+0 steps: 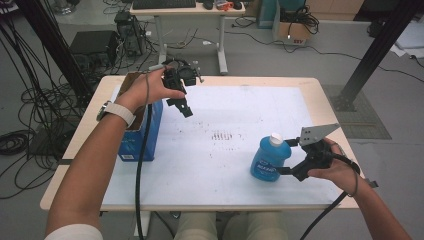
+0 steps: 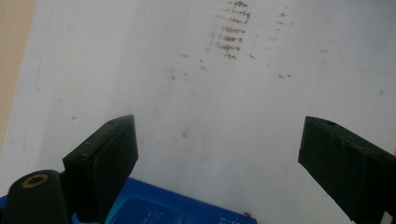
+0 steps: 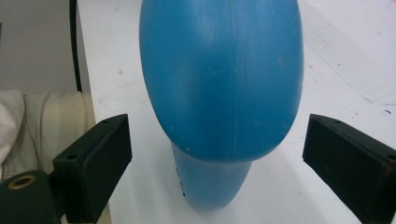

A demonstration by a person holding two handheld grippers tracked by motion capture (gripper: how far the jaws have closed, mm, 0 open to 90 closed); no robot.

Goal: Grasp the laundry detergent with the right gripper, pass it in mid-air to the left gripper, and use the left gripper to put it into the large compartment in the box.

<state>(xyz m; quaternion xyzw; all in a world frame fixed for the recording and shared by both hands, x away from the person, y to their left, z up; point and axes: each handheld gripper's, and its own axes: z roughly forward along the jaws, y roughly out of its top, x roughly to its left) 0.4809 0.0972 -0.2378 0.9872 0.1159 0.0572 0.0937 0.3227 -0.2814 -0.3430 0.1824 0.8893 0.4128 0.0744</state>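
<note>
A blue bottle [image 1: 269, 161] with a white cap [image 1: 276, 139] stands on the white table mat [image 1: 235, 105] at the front right. My right gripper [image 1: 286, 156] is open, one jaw on each side of the bottle. In the right gripper view the bottle [image 3: 219, 79] bulges between the wide-apart jaws of that gripper [image 3: 217, 135], and neither jaw touches it. My left gripper [image 1: 184, 106] hangs open above the mat's far left, just right of a blue box [image 1: 142, 135]. In the left gripper view the box's top edge [image 2: 187, 212] lies below the open gripper [image 2: 219, 135].
Brown scuff marks [image 1: 222, 136] dot the mat's middle. Behind the table stand a desk with a keyboard [image 1: 164, 4], a cardboard box [image 1: 292, 31] and black frame posts [image 1: 372, 55]. Cables [image 1: 30, 100] cover the floor at the left.
</note>
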